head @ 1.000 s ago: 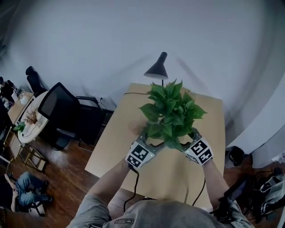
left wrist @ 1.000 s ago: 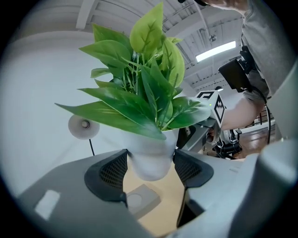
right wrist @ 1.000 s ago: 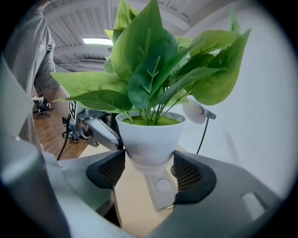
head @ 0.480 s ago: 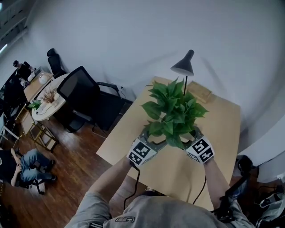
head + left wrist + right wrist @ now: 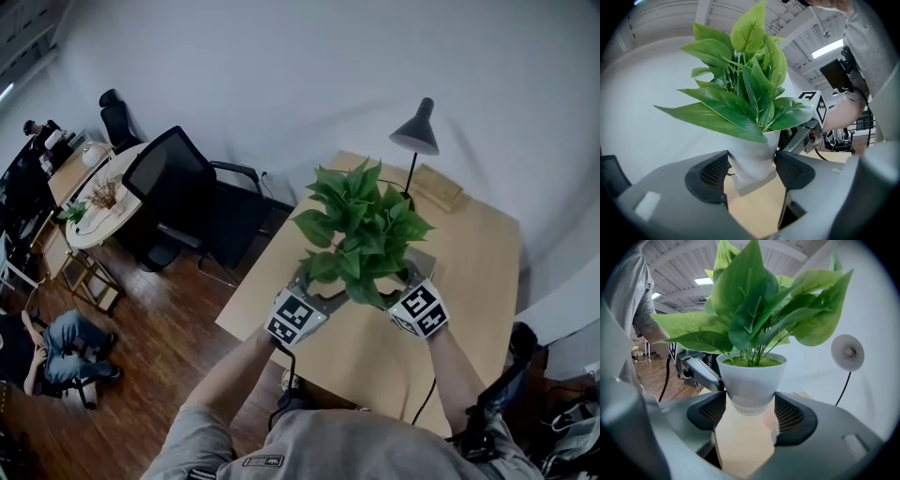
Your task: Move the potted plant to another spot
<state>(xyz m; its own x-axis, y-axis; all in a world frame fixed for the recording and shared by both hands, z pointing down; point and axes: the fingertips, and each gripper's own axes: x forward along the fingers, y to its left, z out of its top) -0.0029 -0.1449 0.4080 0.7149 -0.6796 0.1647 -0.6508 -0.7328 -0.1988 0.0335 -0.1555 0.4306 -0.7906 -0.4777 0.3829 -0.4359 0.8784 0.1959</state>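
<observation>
The potted plant (image 5: 361, 230) has broad green leaves and a white tapered pot (image 5: 751, 380). It is held between both grippers over the near left part of the light wooden table (image 5: 469, 281). My left gripper (image 5: 314, 281) is shut on the pot's left side, with its dark pads against the pot (image 5: 752, 161). From the other side my right gripper (image 5: 408, 277) is also shut on the pot. In the left gripper view the pot leans a little. The leaves hide the pot in the head view.
A black desk lamp (image 5: 417, 131) and a flat wooden box (image 5: 439, 187) stand at the table's far side. A black office chair (image 5: 173, 192) is left of the table, with a round side table (image 5: 89, 206) beyond it. A person (image 5: 47, 352) sits on the wooden floor.
The plant and both grippers have moved left over the table, so the lamp now stands to the plant's right instead of behind it. Both grips are unchanged.
</observation>
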